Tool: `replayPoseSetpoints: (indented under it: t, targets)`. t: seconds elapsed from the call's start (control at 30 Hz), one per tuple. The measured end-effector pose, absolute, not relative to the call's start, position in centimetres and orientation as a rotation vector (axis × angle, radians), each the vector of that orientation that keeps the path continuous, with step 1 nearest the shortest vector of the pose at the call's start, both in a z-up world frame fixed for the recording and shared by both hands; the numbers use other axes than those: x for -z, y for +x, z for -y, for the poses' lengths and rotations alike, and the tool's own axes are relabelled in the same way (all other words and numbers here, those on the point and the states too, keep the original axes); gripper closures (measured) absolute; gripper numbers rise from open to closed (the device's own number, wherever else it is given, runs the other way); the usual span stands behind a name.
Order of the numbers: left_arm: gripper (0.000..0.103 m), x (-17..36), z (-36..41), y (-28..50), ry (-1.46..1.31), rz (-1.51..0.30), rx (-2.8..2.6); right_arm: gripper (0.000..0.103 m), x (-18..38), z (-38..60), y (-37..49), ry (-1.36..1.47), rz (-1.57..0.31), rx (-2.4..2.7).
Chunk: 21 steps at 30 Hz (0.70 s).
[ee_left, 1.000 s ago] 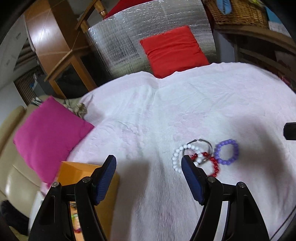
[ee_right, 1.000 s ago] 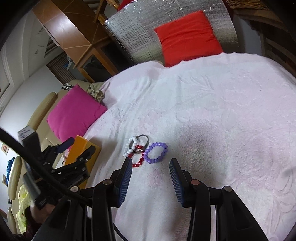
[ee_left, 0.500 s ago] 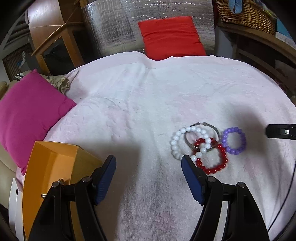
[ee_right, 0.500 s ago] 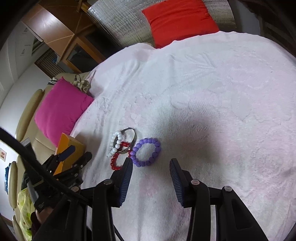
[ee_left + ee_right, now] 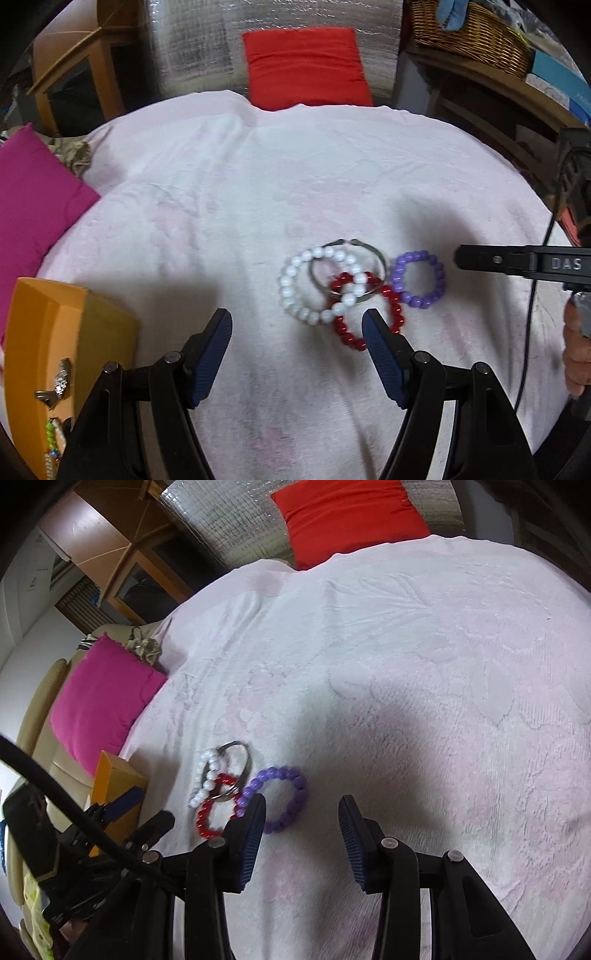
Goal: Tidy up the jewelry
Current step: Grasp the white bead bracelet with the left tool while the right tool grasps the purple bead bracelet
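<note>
Several bracelets lie together on the pale pink bedspread (image 5: 221,206): a white bead bracelet (image 5: 291,291), a silver bangle (image 5: 373,251), a red bead bracelet (image 5: 391,306) and a purple bead bracelet (image 5: 439,280). They overlap, except the purple one, which lies beside them. My left gripper (image 5: 297,328) is open and empty just in front of them. My right gripper (image 5: 302,812) is open and empty, its left finger over the edge of the purple bracelet (image 5: 291,775). An orange box (image 5: 44,332) at the left holds other jewelry.
A pink cushion (image 5: 29,206) lies at the left edge of the bed and a red cushion (image 5: 306,66) at the far side. A wicker basket (image 5: 469,33) stands on a shelf at the back right. The other gripper's arm (image 5: 517,262) reaches in from the right.
Both grippers have moved closer to the bracelets, which now lie nearer the fingertips. The left view has swung right, bringing the orange box interior into sight. Both stay open.
</note>
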<state>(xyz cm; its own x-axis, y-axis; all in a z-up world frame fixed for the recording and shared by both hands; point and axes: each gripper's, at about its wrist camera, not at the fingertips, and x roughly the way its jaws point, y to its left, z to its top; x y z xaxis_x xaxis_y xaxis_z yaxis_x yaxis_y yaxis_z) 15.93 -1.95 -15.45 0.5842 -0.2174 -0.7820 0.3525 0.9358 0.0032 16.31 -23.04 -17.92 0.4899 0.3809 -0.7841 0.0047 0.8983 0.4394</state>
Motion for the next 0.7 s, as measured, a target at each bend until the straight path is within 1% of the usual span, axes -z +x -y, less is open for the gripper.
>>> replayPoseSetpoints:
  t: [0.17,0.27,0.33,0.47,0.53,0.6,0.63,0.7]
  targets:
    - [0.03,15.7,2.1,16.8,0.124,-0.888,0.389,0.066,18.3,22.7,17.0,0.383,-1.039,-0.234]
    - [0.03,16.0,2.1,17.1,0.112,-0.895,0.405,0.066,18.6,22.3,17.4,0.355,-1.042,-0.237]
    - [0.03,16.2,2.2,17.3,0.112,-0.899,0.41,0.068,18.8,22.1,17.6,0.339,-1.047,-0.243]
    - [0.03,16.4,2.7,17.4,0.131,-0.889,0.426,0.068,19.1,21.7,17.9,0.297,-1.048,-0.247]
    - [0.035,16.5,3.0,17.3,0.141,-0.887,0.443,0.068,19.2,21.5,18.1,0.277,-1.043,-0.25]
    - [0.049,16.8,3.4,17.4,0.158,-0.895,0.459,0.072,19.2,21.3,18.2,0.251,-1.032,-0.255]
    - [0.052,16.9,3.6,17.5,0.164,-0.901,0.464,0.077,19.3,21.1,18.2,0.231,-1.026,-0.254]
    - [0.061,17.3,3.8,17.7,0.179,-0.911,0.465,0.08,19.3,20.6,18.1,0.176,-1.013,-0.252]
